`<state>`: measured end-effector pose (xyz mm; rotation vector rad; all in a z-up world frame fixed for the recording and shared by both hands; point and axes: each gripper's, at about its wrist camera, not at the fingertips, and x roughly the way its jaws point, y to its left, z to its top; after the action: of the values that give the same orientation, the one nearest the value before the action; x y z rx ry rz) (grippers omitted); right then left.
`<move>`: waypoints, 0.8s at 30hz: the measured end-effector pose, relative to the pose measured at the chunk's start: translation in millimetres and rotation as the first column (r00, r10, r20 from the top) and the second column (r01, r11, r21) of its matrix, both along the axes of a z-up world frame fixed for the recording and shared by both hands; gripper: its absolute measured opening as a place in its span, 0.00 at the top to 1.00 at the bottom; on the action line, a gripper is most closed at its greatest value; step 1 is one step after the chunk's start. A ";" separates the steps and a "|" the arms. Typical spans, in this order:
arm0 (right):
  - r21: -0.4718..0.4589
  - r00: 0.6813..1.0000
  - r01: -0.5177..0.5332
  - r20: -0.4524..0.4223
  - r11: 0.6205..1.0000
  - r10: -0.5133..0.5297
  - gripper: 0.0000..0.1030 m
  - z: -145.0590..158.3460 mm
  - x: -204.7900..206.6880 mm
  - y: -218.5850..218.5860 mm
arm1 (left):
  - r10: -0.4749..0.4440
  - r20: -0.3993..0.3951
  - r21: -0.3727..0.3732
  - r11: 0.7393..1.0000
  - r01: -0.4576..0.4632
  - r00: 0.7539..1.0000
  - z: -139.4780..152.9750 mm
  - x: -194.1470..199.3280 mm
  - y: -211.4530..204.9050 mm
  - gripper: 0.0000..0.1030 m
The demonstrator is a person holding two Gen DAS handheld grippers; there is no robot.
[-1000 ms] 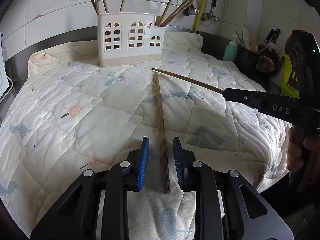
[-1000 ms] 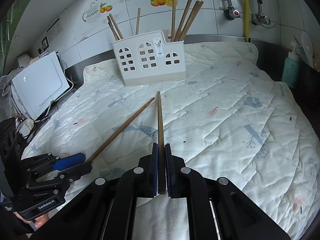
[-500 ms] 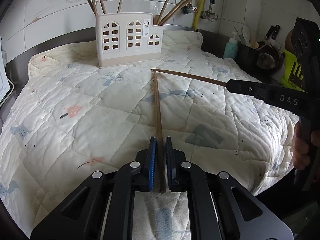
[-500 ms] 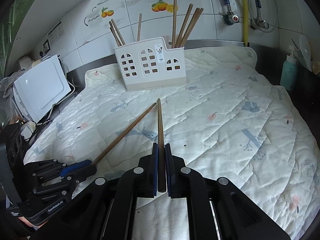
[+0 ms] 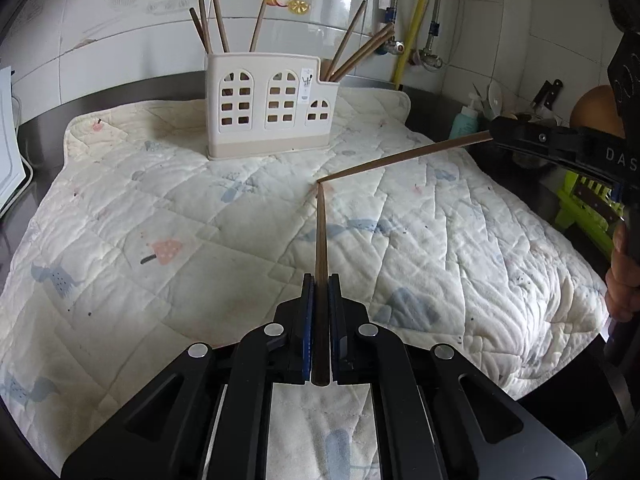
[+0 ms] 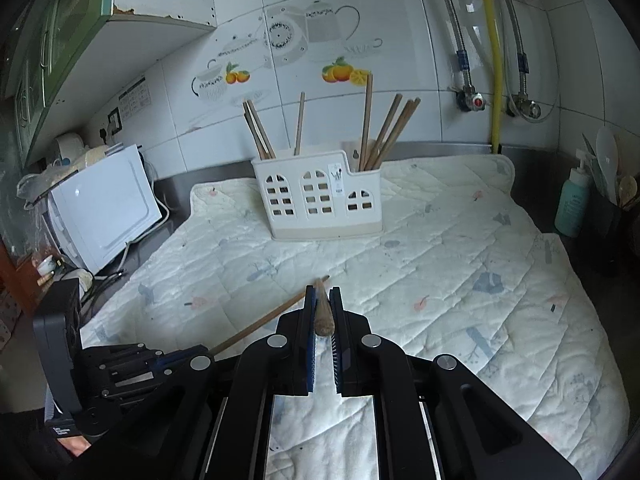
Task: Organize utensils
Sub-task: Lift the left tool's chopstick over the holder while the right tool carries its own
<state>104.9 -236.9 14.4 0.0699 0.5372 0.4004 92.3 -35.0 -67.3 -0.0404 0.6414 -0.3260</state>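
A white utensil holder [image 5: 272, 112] [image 6: 320, 200] with several brown chopsticks in it stands at the back of the quilted mat [image 5: 160, 208]. My left gripper [image 5: 321, 280] is shut on the thick end of a chopstick [image 5: 320, 232] that lies forward along the mat. My right gripper [image 6: 323, 292] is shut on a second chopstick [image 6: 322, 312], seen nearly end-on. In the left wrist view this second chopstick [image 5: 404, 156] slants down from the right gripper [image 5: 496, 130] until its tip meets the first one's tip. The left gripper [image 6: 192, 354] shows low on the left in the right wrist view.
A white appliance [image 6: 104, 216] stands off the mat on the left. On the right sit a teal bottle [image 6: 572, 208], knives and a green rack [image 5: 588, 204]. Pipes run down the tiled wall behind. A person's hand [image 5: 620, 284] holds the right gripper's handle.
My left gripper's jaws have closed on the chopstick that lay between them. The right gripper has risen with its chopstick, which now slants down to the mat.
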 end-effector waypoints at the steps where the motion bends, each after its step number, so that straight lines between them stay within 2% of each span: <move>1: 0.012 1.000 -0.004 0.010 1.000 0.004 0.94 8.1 1.2 -1.7 | 0.003 0.012 -0.005 1.000 -0.003 1.000 5.0 -0.2 1.9 0.95; 7: 0.068 0.998 -0.029 0.060 0.997 0.025 0.94 52.2 11.2 -9.5 | 0.017 0.071 -0.027 1.000 -0.015 0.997 31.1 3.0 12.2 0.95; 12: 0.051 0.994 -0.064 0.090 0.997 0.059 0.94 79.5 18.9 -4.8 | 0.018 0.084 -0.026 1.000 -0.016 0.996 42.9 11.6 16.4 0.95; 18: -0.011 0.990 -0.087 0.112 0.996 0.088 0.94 102.6 37.4 4.4 | 0.018 0.091 -0.029 0.999 -0.016 0.996 62.0 25.7 21.7 0.95; 24: 0.000 0.985 -0.097 0.145 0.995 0.096 0.94 129.5 68.5 7.0 | 0.027 0.108 -0.032 0.999 -0.024 0.994 92.6 48.6 29.0 0.95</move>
<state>173.4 -229.9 143.9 0.0215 0.3964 0.4984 140.9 -6.0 25.3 -0.0596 0.5278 -0.3112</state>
